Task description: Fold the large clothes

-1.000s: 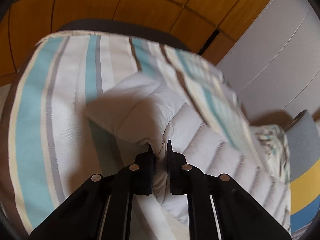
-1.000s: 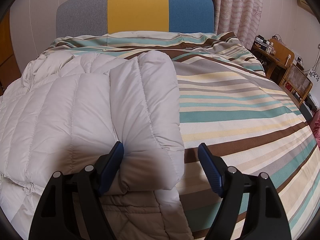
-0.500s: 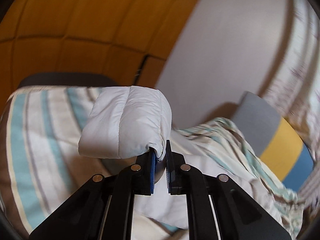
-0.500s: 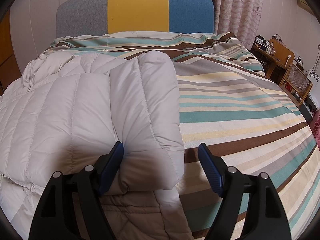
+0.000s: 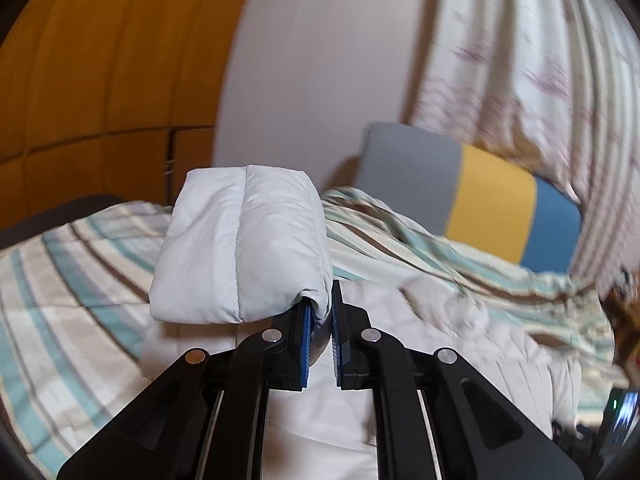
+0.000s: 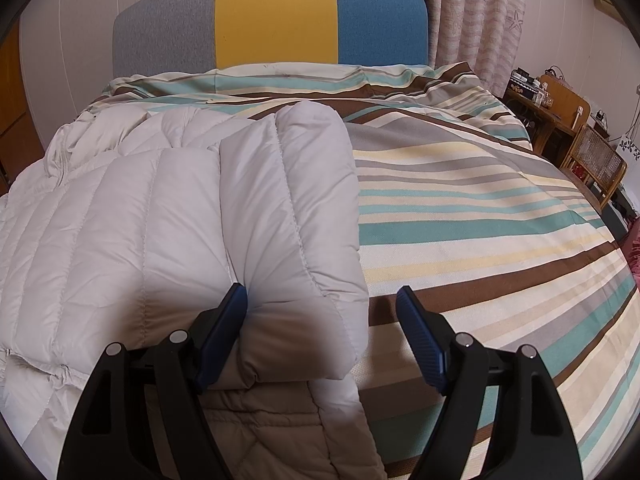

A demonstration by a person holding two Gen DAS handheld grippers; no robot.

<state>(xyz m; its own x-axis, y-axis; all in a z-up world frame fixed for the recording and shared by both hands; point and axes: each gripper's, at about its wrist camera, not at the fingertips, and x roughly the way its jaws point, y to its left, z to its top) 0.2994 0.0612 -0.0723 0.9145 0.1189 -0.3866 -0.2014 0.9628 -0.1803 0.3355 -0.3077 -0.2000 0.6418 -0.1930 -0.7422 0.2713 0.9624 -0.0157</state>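
Soft, puffy, light down jacket (image 6: 132, 240); grip at cuff seam; left tongs (image 5: 320, 320) clamped on sleeve (image 5: 244, 248); right tongs (image 6: 322, 336) wide.

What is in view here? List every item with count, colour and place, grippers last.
Puffer jacket: one, off-white quilted, spread on the left of the bed; one sleeve folded over its body, the other sleeve end lifted off the bed.
Bedspread: one, striped teal, brown, cream and grey, covering the bed.
Headboard: one, grey, yellow and blue panels, at the far end of the bed.
Curtains: pale with a pink pattern, behind the headboard.
Wooden furniture: brown, far right by the wall; items on it too small to tell.
Wood panelling: orange-brown, left wall.
Left gripper: black with blue pads, shut on the lifted sleeve end.
Right gripper: black with blue pads, open, straddling the folded sleeve's end.
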